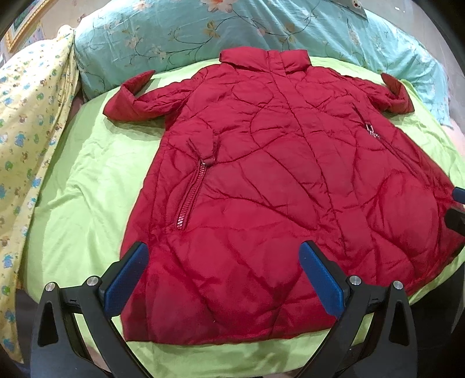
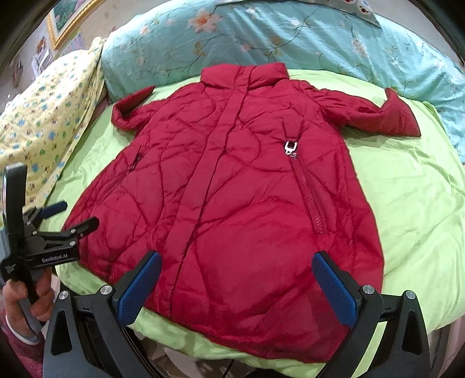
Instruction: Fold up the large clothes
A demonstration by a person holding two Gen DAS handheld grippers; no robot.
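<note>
A red quilted coat [image 1: 276, 174] lies spread front-up on the bed, collar at the far end, both sleeves out to the sides with cuffs turned up. My left gripper [image 1: 222, 276] hovers open over the hem's left part, its blue pads [image 1: 125, 279] apart with nothing between them. In the right wrist view the coat [image 2: 232, 189] fills the middle, and my right gripper [image 2: 237, 286] stands open above the hem's right part. The left gripper [image 2: 81, 213] shows at the coat's lower left edge, held by a hand [image 2: 26, 296]. The right gripper [image 1: 458, 206] peeks in at the frame's right edge.
A lime green sheet [image 1: 81, 180] covers the bed under the coat, with bare sheet on both sides [image 2: 407, 203]. A teal floral quilt [image 1: 174, 35] is bunched behind the collar. A yellow patterned blanket [image 1: 29, 116] lies along the left. A framed picture [image 2: 69, 20] hangs at the back left.
</note>
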